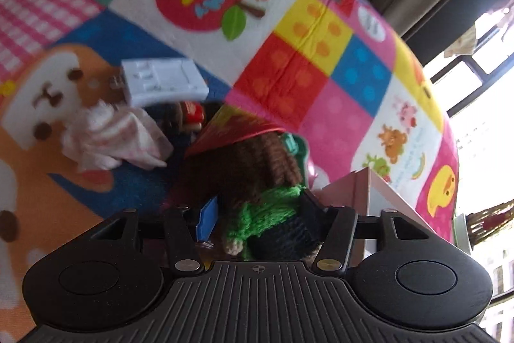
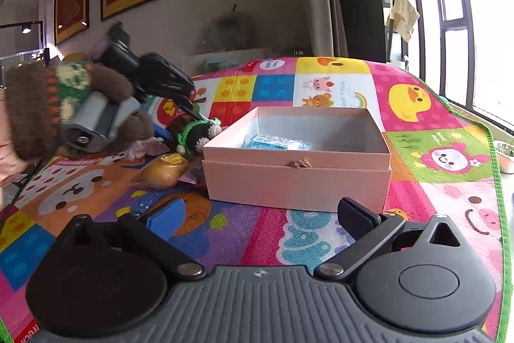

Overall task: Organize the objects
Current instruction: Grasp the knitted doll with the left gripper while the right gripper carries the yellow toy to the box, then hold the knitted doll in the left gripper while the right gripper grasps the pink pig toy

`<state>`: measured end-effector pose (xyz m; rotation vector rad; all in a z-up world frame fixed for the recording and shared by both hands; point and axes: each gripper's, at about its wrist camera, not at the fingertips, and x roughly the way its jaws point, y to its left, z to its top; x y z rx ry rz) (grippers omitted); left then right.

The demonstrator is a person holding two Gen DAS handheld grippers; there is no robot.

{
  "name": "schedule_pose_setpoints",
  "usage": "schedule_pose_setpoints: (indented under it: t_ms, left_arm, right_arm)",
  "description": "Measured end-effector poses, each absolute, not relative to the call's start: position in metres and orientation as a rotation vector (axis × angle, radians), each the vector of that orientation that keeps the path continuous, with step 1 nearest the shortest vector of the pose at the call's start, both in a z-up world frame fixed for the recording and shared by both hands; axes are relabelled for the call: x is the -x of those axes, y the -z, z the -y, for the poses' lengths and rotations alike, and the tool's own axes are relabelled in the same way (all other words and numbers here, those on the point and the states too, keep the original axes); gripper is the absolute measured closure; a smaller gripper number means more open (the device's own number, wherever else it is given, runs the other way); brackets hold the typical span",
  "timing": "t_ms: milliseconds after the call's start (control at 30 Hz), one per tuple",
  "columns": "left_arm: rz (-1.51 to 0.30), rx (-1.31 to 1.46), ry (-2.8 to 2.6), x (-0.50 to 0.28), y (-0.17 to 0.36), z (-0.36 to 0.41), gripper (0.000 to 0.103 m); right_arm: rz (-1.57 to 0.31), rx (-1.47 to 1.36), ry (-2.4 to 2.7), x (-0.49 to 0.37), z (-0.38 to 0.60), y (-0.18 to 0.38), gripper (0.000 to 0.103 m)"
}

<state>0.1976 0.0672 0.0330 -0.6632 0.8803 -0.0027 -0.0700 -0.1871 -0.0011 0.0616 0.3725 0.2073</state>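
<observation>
Already the left hand-held gripper [image 1: 257, 214] grips a crocheted doll [image 1: 257, 201], carried just beside the pink box's [image 2: 298, 179] left wall; the right hand-held gripper [image 2: 257, 214], jaws wide and empty, faces the box's front.

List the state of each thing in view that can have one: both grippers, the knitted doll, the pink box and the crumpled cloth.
left gripper: closed on the knitted doll.
knitted doll: held off the play mat, beside the box.
right gripper: open wide, empty, in front of the box.
pink box: open, lidless, a blue packet inside.
crumpled cloth: loose on the play mat.
</observation>
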Motion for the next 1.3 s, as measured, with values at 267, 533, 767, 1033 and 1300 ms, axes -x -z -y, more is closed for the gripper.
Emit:
schedule_pose_setpoints:
  t_ms: [267,533,767,1033,1300]
  left_arm:
    - [-0.897,0.659,0.03,-0.225,-0.019,-0.059,0.044]
    - [-0.809,0.613,0.271,-0.159,-0.04,-0.092,0.053]
    - [-0.758,0.473,0.279,-0.054,-0.039,-0.133,0.052]
    - [-0.774,0.43,0.342,-0.003,-0.013,-0.154,0.053]
    - [-0.686,0.466,0.355,-0.005,-0.004,-0.166,0.052]
  right_arm:
    - [-0.384,-0.119,-0.205,0.065,0.196,0.003,0.0]
    - [-0.404,-0.155,-0.188,0.061,0.2,0.005,0.0]
    - [-0.479,-0.172,-0.196,0.048,0.202,0.008,0.0]
    - [-0.697,-0.205,-0.18,0.016,0.202,0.021,0.0]
    - [-0.813,-0.009,-0.123,0.013,0.167,0.018,0.0]
